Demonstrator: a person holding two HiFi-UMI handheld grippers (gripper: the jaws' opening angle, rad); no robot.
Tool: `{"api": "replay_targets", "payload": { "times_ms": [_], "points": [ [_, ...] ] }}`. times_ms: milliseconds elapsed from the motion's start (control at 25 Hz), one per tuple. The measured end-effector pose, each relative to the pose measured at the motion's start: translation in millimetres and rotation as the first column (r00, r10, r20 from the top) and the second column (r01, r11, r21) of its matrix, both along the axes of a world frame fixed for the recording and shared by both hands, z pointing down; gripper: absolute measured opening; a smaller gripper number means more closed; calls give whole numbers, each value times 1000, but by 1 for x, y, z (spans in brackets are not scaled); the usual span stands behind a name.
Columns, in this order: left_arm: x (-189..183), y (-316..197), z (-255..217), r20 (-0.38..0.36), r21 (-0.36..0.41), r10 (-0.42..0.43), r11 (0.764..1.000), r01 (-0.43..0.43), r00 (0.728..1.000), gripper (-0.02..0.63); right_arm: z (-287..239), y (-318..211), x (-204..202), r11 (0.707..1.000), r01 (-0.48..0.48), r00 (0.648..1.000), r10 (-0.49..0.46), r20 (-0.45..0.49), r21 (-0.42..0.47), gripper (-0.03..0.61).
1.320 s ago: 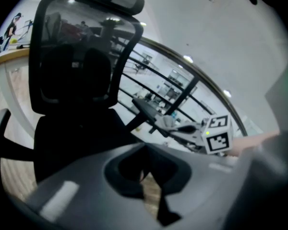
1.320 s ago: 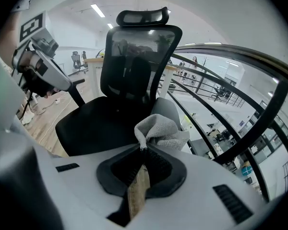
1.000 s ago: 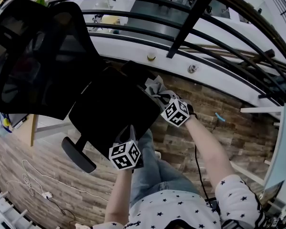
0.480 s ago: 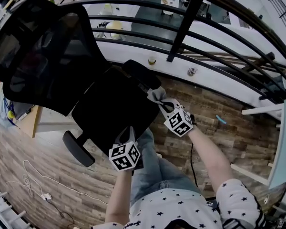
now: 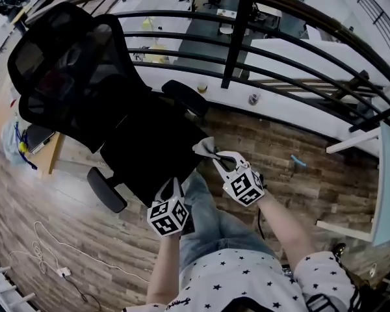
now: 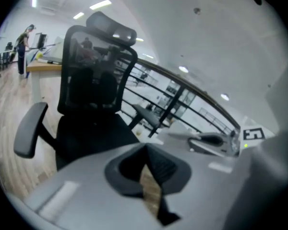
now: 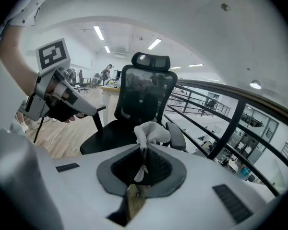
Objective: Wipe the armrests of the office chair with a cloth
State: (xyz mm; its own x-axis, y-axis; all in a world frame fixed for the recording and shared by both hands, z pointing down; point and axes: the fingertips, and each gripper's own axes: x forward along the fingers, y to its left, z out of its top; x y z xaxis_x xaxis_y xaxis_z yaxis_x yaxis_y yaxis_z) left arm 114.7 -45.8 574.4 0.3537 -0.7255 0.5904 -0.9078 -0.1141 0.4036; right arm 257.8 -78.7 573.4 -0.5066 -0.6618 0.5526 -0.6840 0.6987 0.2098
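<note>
Because the cloth (image 7: 152, 132) is bunched into a small wad and pinched at its root by your right tool (image 5: 216, 157), a soft lump sticks out ahead of the tips. That lump, not the jaws, is what should meet the armrest. The tool is clenched on the cloth and hangs by the right front edge of the office chair (image 5: 117, 103) seat, apart from both armrests.

The far armrest (image 5: 184, 96), by the railing (image 5: 292, 51), lies ahead of the wad and is the closer of the two. From that line-up, it looks like the one you are set to wipe. The near left armrest (image 5: 106, 191) sits well apart, on the other side of the seat.

Your left tool (image 5: 175, 186) is closed on nothing, pads together. It is held low at the seat's near edge, seemingly parked out of the way.

The chair stands on a wooden floor (image 5: 279, 142) and probably rolls or swivels. Press lightly, or expect it to turn away under the wad.
</note>
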Motion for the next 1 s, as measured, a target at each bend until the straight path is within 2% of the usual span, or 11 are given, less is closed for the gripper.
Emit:
{"api": "replay_targets", "payload": {
  "times_ms": [200,440,680,1000],
  "points": [
    [2,34,-26,22,10,36,999,-36,999,5,-39,47,4,997,-75,994,75,81,0,26],
    [4,61,-73,40,50,79,995,-81,996,5,-96,86,7,987,-163,970,159,187,9,27],
    [4,76,-110,38,92,89,992,-92,995,5,-141,115,2,981,-186,954,169,246,47,26],
    [0,82,-135,42,147,110,982,-115,993,5,-174,127,-3,975,-205,933,170,317,82,26]
  ]
}}
